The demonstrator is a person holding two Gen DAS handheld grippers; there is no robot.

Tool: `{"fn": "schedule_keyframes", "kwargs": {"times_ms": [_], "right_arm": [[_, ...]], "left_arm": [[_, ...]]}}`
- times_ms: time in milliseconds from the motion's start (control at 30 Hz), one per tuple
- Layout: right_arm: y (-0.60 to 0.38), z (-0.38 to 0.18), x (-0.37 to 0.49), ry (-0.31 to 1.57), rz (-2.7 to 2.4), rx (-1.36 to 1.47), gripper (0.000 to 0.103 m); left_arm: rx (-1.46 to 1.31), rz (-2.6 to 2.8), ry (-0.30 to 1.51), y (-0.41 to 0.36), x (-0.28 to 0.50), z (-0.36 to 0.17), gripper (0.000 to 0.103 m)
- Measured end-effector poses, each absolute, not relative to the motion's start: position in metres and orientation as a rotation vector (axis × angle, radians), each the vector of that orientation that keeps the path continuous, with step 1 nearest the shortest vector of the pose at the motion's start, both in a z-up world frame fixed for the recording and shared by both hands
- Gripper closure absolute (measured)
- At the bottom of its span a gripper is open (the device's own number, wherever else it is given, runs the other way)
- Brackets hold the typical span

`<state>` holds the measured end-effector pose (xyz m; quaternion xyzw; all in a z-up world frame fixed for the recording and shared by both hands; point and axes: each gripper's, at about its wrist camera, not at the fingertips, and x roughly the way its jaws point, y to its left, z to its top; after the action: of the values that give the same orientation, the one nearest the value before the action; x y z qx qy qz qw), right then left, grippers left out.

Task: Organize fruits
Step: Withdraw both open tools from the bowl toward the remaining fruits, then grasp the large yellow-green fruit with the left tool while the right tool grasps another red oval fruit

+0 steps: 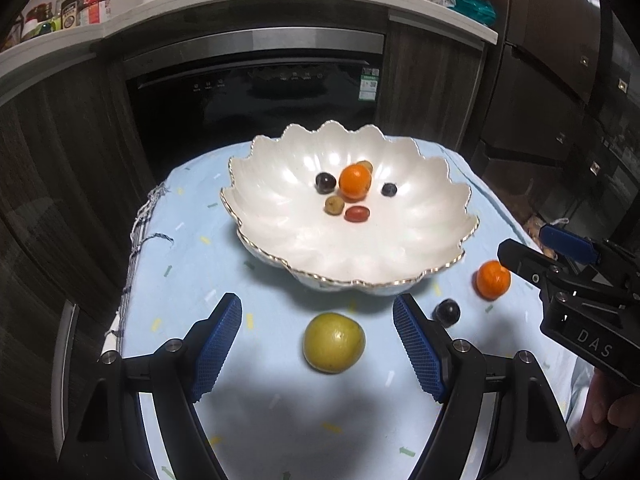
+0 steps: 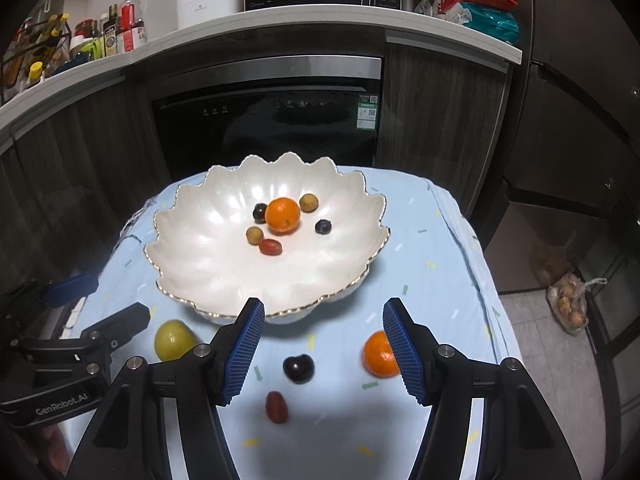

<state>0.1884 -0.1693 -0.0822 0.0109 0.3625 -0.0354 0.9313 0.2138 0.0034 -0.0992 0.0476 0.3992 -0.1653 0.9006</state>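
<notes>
My left gripper (image 1: 318, 344) stands wide with nothing between its fingers (image 1: 218, 346) yet; the yellow-green fruit (image 1: 334, 342) lies on the bench between them, just in front of the white scalloped bowl (image 1: 400, 248), so I judge it my next pick. My right gripper (image 2: 324, 354) is also parted and empty. A dark plum (image 2: 299, 368) sits between its fingers, with a red grape tomato (image 2: 276, 407) nearer me and an orange (image 2: 378, 354) half hidden behind the right finger, all short of the bowl. Inside the bowl lie another orange (image 2: 283, 215) and five small fruits clustered round it, so loose fruit evidently belongs there. The blue cloth (image 2: 440, 280) covering the bench probably keeps round fruit from rolling.
</notes>
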Motion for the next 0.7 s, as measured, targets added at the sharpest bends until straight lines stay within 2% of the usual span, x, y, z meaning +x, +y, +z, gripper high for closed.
{"fn": "schedule_keyframes", "kwargs": {"times_ms": [700], "right_arm": [[-0.158,-0.127,0.173,0.831,-0.051,0.004,0.04]], "left_arm": [[0.171,-0.409,0.852,-0.001,0.207,-0.14,0.025]]}}
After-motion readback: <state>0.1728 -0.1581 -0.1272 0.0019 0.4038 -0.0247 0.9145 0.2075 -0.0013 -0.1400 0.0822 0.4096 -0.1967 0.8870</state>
